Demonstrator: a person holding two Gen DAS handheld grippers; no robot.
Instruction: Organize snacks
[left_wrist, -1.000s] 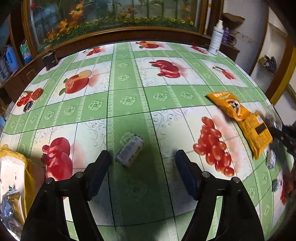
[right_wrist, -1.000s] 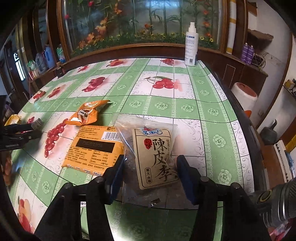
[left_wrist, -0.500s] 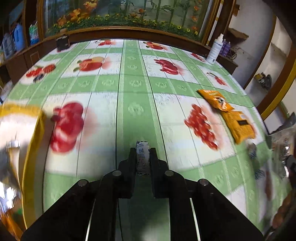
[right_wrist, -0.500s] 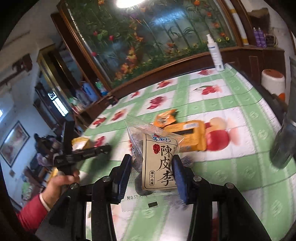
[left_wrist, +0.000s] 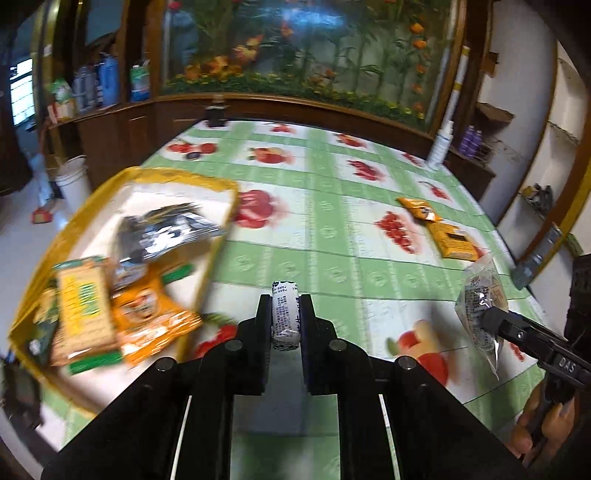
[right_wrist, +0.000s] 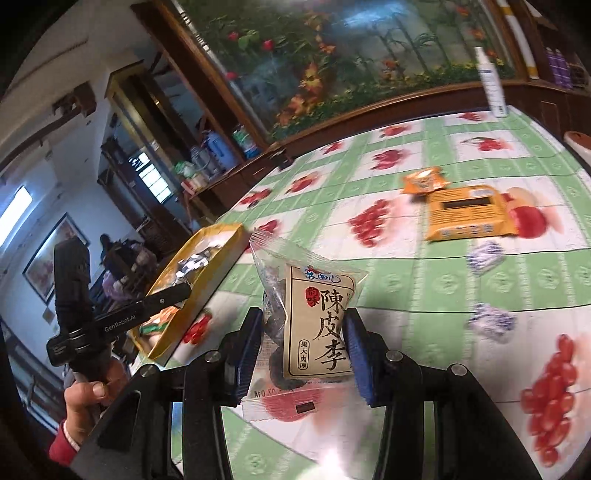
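My left gripper (left_wrist: 284, 319) is shut on a small white wrapped candy (left_wrist: 283, 295), held above the green fruit-print tablecloth. To its left lies a yellow tray (left_wrist: 221, 184) with several snack packets in it. My right gripper (right_wrist: 303, 332) is shut on a clear plum bag with a tan label (right_wrist: 317, 317), also held off the table. That plum bag (left_wrist: 480, 299) shows at the right edge of the left wrist view. The yellow tray (right_wrist: 207, 288) is left of the right gripper, with the left gripper (right_wrist: 184, 291) over its near side.
Two orange packets (right_wrist: 424, 181) (right_wrist: 469, 214) and two small blue-white candies (right_wrist: 484, 254) (right_wrist: 491, 319) lie on the table to the right. A white spray bottle (left_wrist: 441, 144) stands at the far edge. A white bucket (left_wrist: 74, 181) is on the floor left of the table.
The left gripper shut on the candy, lifted it and swung left, bringing the tray into view. The right gripper closed on the plum bag, raised it and turned left.
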